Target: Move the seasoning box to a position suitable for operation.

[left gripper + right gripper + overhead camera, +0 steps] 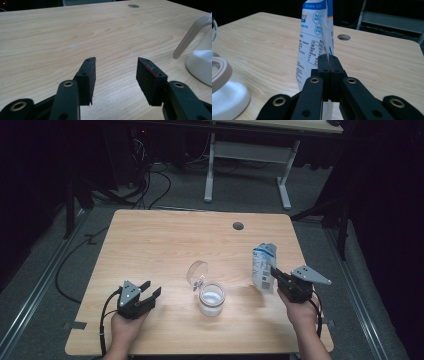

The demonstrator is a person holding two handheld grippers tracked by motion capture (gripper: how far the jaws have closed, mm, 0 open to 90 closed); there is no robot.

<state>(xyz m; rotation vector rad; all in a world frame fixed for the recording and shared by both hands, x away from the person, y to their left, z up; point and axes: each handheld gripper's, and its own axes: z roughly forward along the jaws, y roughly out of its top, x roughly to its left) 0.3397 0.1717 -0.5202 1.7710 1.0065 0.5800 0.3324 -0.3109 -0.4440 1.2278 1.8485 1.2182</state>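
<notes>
Pouch (314, 37) top cropped, jaws clamped

Pouch held upright beside an open jar of white powder

The white pouch (263, 266) with blue printing and a nutrition table on its face stands upright at the right of the table, its edge pinched flat between the closed jaws of the right gripper (274, 271); its top looks crumpled. To its left, near the table's middle and toward the near edge, sits 1 clear glass jar (212, 298), upright, holding white powder, with its round clear lid (197, 272) swung open and tilted up on the far-left side of the mouth.
</notes>
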